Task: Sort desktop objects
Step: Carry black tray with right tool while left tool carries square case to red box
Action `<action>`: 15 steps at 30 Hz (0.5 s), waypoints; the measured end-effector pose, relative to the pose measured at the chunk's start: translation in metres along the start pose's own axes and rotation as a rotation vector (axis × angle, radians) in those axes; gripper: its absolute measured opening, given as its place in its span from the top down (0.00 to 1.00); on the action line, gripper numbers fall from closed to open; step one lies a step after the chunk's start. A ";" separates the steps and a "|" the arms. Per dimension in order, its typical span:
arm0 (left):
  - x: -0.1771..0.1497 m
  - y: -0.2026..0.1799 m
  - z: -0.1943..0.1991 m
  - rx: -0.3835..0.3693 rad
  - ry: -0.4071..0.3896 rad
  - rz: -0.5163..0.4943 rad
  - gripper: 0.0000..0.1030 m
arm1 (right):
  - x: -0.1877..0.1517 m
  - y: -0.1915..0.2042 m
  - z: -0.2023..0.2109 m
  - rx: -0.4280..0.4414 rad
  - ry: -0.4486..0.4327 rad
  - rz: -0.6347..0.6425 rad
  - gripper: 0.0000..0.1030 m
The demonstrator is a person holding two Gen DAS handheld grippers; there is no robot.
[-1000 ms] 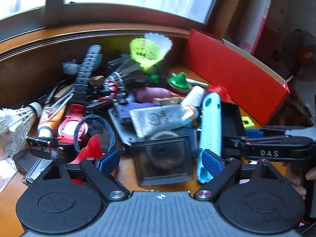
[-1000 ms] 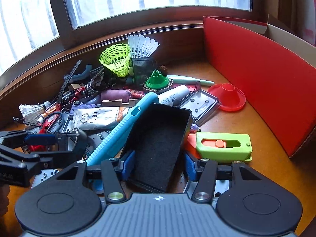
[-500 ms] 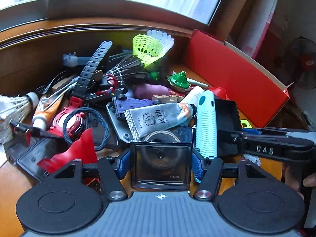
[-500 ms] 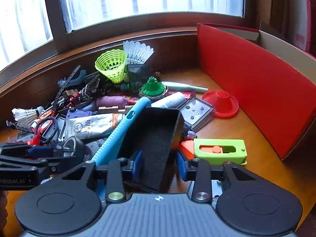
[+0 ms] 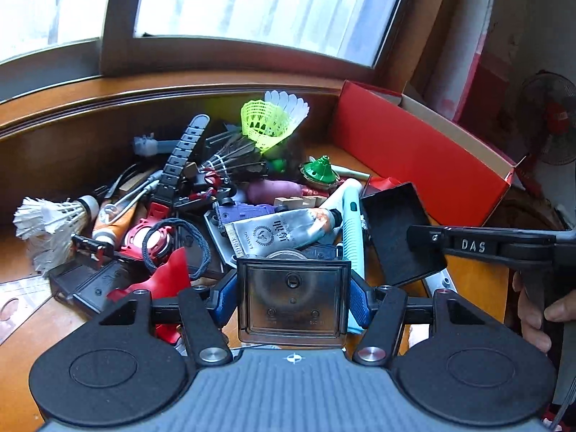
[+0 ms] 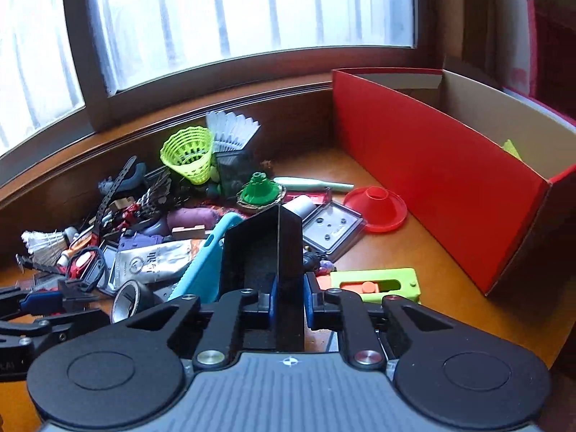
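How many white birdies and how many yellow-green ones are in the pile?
White shuttlecocks: 2
Yellow-green shuttlecock: 1
Total: 3

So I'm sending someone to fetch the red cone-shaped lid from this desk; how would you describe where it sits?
Start from the big red cardboard box at the right of the wooden desk. On the bare wood just left of its long wall lies the red cone-shaped lid, beside a clear square case. It is the only round, flat-brimmed red piece, apart from the heap.
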State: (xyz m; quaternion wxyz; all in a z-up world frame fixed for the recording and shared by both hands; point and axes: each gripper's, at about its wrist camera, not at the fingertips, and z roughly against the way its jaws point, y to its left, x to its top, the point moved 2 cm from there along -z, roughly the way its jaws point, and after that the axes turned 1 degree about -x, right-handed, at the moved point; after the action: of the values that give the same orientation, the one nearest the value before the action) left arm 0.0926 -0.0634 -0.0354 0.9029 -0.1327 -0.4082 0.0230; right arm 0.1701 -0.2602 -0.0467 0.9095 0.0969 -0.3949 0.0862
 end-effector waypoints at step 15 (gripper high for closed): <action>-0.013 0.013 0.045 0.033 -0.083 0.066 0.41 | 0.014 -0.024 0.018 0.066 0.011 -0.211 0.85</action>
State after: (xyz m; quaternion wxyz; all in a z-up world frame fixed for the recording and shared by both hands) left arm 0.0514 -0.0428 -0.0201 0.8860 -0.1300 -0.4404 0.0651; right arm 0.1724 -0.2866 -0.0264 0.9121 0.1672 -0.3744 0.0033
